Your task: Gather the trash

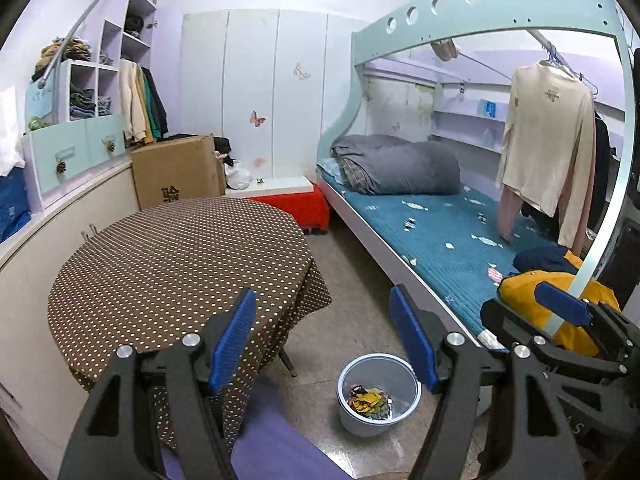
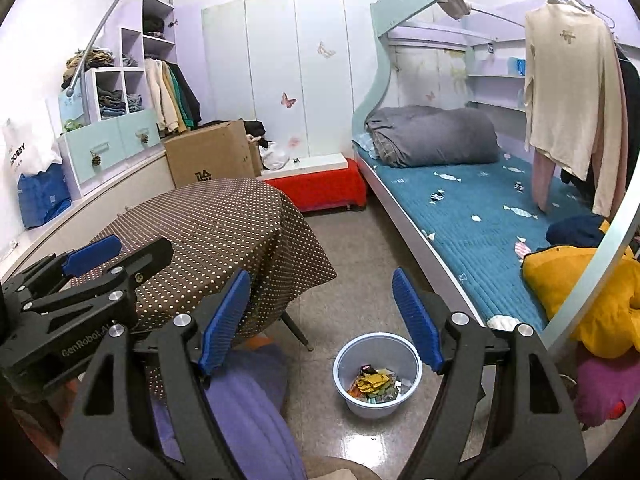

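A pale grey bin [image 1: 360, 424] [image 2: 360, 408] stands on the floor between the table and the bed, with crumpled yellow and mixed wrappers [image 1: 370, 400] [image 2: 376, 386] inside. Several small candy wrappers [image 1: 486, 240] [image 2: 520, 211] lie scattered on the blue mattress. My left gripper [image 1: 324, 344] hangs open above and in front of the bin, with nothing between its blue pads. My right gripper [image 2: 320, 320] is open too, empty, close beside the left one. Each wrist view shows the other gripper at its edge: the right gripper [image 1: 560, 308] and the left gripper [image 2: 92, 256].
A round table under a brown dotted cloth [image 1: 180, 264] [image 2: 216, 232] stands left of the bin, a purple seat [image 2: 248, 408] below it. The bunk bed [image 1: 440, 248] runs along the right, with a rolled grey quilt, hanging clothes and a yellow cushion [image 2: 592, 304]. A red bench [image 2: 320, 188] and a cardboard box [image 1: 176, 172] stand at the back.
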